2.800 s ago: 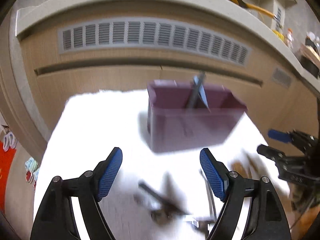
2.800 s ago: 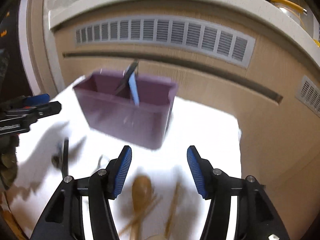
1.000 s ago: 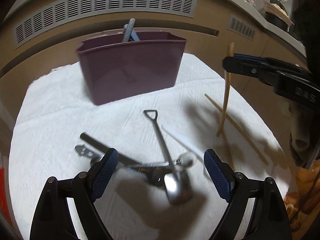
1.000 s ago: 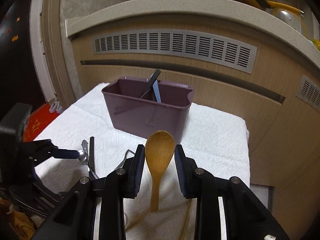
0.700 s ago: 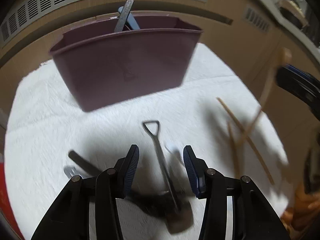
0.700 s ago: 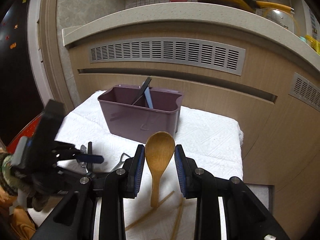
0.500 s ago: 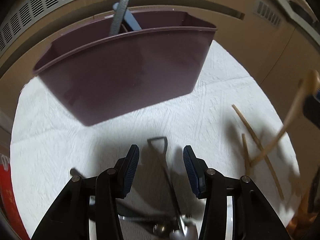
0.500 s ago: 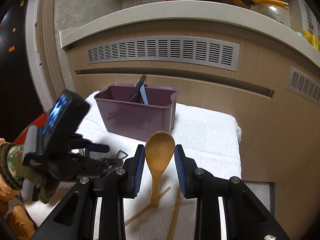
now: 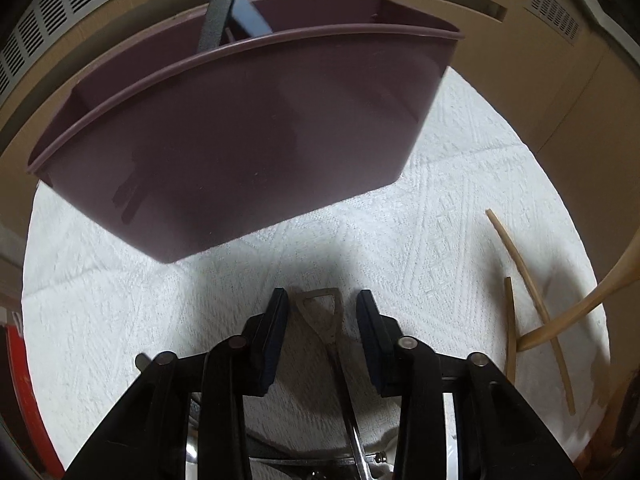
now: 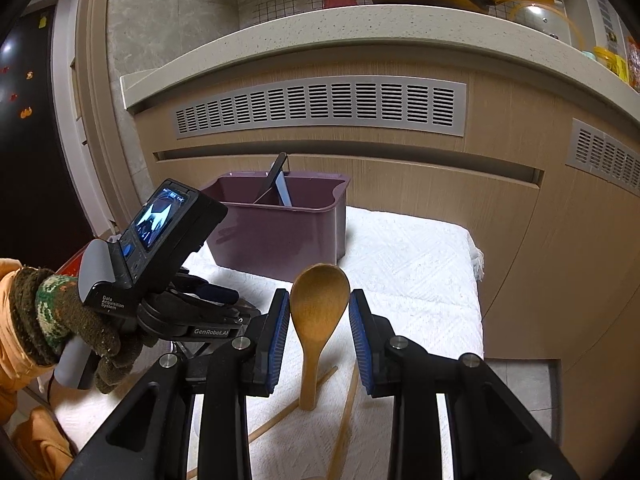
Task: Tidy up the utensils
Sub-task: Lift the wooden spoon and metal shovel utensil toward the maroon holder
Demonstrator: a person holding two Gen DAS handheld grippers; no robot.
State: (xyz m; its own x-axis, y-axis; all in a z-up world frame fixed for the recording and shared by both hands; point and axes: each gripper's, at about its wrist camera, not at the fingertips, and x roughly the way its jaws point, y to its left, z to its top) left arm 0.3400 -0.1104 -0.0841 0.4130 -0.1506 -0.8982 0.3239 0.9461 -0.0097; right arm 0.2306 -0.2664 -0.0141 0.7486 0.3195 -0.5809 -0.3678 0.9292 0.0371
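White textured cloth (image 9: pixel 460 208) covers the work surface in front of wood-grain cabinetry with a grey vent grille (image 10: pixel 320 106). On the cloth stands a purple utensil caddy (image 9: pixel 248 140), holding a dark handle (image 9: pixel 220 8) and a blue handle (image 9: pixel 250 20) that lean toward 12 o'clock in the left wrist view. The left gripper (image 9: pixel 322 316) points steeply down at the cloth, just at the 6 o'clock side of the caddy. Its jaws are closing, with a metal shovel-handled utensil (image 9: pixel 324 320) between them; the pads do not yet press on it. This utensil lies flat, long axis running from 6 to 12 o'clock, triangular loop end toward the caddy. The right gripper (image 10: pixel 319 312) is clamped on a wooden spoon (image 10: pixel 316 312), held off the cloth; the spoon's long axis runs 12 to 6 o'clock in the right wrist view, bowl toward 12, handle end toward 6. Two wooden chopsticks (image 10: pixel 344 412) lie on the cloth beneath it. A gloved hand (image 10: pixel 68 320) carries the left gripper at 9 o'clock.
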